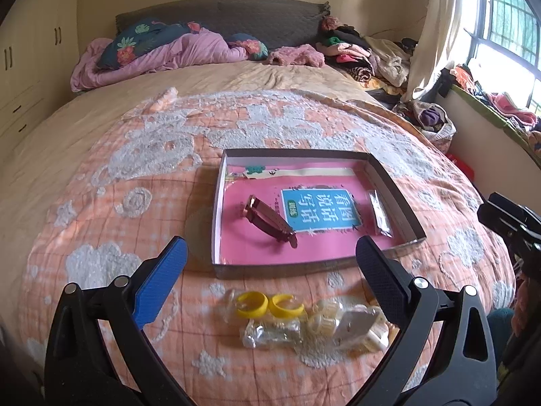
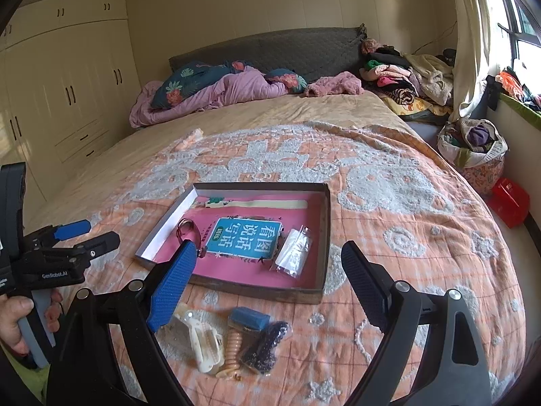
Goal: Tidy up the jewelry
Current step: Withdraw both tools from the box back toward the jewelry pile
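Bed (image 1: 101, 128) fills both views, covered at the near end by an orange-and-white blanket (image 1: 101, 203). Landmark: the shallow open box (image 1: 395, 189), pink-lined, sitting flat on the blanket.

Beyond the box, at the headboard: crumpled purple quilt (image 1: 189, 50) and a clothes heap (image 1: 355, 50) toward the window side.

Inside the box: a teal-labelled booklet (image 1: 318, 209) near the middle; a rose-gold watch (image 1: 270, 220) just beside it on the left-wrist view's left; a small clear packet (image 1: 380, 215) against the opposite wall.

In front of the box, loose on the blanket: two yellow rings (image 1: 267, 304), touching clear plastic packets (image 1: 270, 335) and a pale hair clip (image 2: 204, 345). Right-wrist view adds a blue-capped item (image 2: 248, 318), a coiled peach hair tie (image 2: 233, 348) and a bag of dark beads (image 2: 263, 348), all bunched together.

Left gripper (image 1: 270, 260): jaws spread wide, nothing between them, poised above the rings, near edge of box.

Right gripper (image 2: 268, 267): jaws wide, empty, over the near wall of the box, above the bead bag and clip.
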Tool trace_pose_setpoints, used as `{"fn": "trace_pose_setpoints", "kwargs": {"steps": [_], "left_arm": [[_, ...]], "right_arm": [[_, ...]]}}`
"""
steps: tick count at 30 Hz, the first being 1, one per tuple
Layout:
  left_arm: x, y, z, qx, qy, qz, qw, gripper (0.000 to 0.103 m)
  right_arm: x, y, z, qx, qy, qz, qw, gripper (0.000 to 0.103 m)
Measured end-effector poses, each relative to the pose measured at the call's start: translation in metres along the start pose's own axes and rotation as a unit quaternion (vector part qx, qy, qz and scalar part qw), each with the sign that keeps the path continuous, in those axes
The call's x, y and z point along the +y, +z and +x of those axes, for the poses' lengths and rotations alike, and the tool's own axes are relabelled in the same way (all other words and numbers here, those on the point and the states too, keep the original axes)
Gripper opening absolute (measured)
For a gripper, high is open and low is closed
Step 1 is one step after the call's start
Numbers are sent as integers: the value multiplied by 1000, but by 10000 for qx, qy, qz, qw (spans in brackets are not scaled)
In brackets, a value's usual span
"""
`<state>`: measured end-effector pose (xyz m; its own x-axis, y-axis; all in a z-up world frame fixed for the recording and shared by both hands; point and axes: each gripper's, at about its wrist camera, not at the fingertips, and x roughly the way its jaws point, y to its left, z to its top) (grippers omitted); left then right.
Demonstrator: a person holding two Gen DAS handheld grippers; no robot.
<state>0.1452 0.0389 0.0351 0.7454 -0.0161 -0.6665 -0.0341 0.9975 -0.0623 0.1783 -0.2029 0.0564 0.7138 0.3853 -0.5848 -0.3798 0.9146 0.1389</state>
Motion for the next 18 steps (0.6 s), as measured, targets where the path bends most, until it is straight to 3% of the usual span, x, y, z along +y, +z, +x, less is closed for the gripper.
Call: {"fn": "trace_pose_setpoints", "kwargs": {"steps": [18], "left_arm": [[-22, -46, -6, 344, -216, 150, 9991, 93]], "right_arm": [[-2, -32, -14, 242, 38, -21, 9997, 87]]}}
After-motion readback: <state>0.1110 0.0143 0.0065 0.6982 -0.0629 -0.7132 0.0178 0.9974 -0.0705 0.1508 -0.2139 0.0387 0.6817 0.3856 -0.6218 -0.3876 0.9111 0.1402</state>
